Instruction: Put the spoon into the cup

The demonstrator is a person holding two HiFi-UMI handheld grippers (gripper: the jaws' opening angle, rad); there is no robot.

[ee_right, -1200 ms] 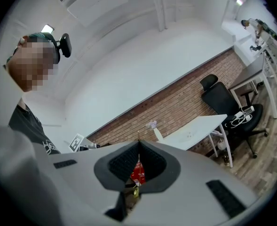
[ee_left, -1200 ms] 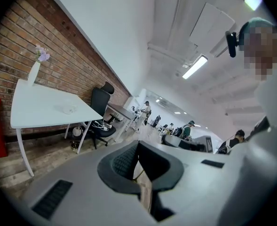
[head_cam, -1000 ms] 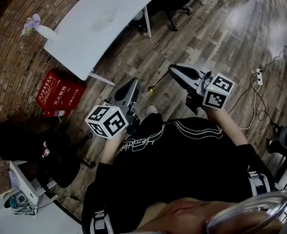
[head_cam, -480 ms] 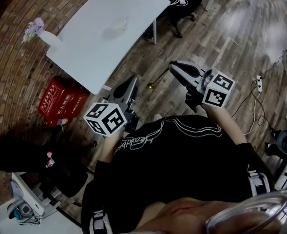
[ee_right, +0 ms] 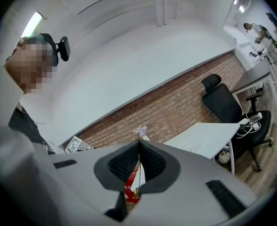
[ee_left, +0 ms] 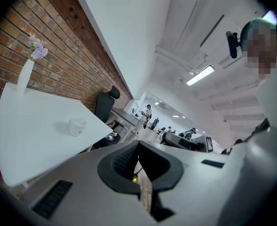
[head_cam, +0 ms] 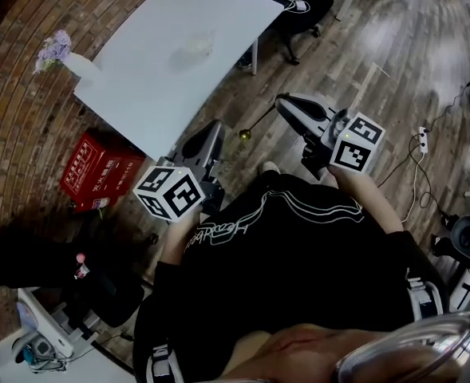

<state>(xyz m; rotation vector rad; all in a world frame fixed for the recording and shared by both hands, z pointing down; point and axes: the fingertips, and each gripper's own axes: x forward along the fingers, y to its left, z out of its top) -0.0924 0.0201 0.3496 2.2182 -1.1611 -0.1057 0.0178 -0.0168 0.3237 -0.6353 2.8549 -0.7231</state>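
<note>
My right gripper [head_cam: 281, 102] [ee_right: 139, 141] is shut on a thin spoon [head_cam: 254, 124] [ee_right: 138, 178], whose gold end hangs down to the left over the wooden floor. A white cup [head_cam: 196, 46] [ee_left: 76, 125] stands on the white table [head_cam: 147, 78] [ee_left: 30, 140] ahead, well apart from both grippers. My left gripper [head_cam: 215, 128] [ee_left: 138, 143] is at the table's near corner; its jaws are shut with nothing held. Through the hollow behind its tips the spoon's gold end [ee_left: 135, 178] shows. Both grippers point roughly level.
A vase of purple flowers [head_cam: 59, 50] [ee_left: 27, 69] stands at the table's far left corner. A red box [head_cam: 99, 170] sits on the floor under the table edge. A black office chair [head_cam: 298, 2] is behind the table. A power strip with cables [head_cam: 424, 126] lies at right.
Both grippers and the person have moved toward the table, which now sits closer in the head view. The spoon stays in the right gripper.
</note>
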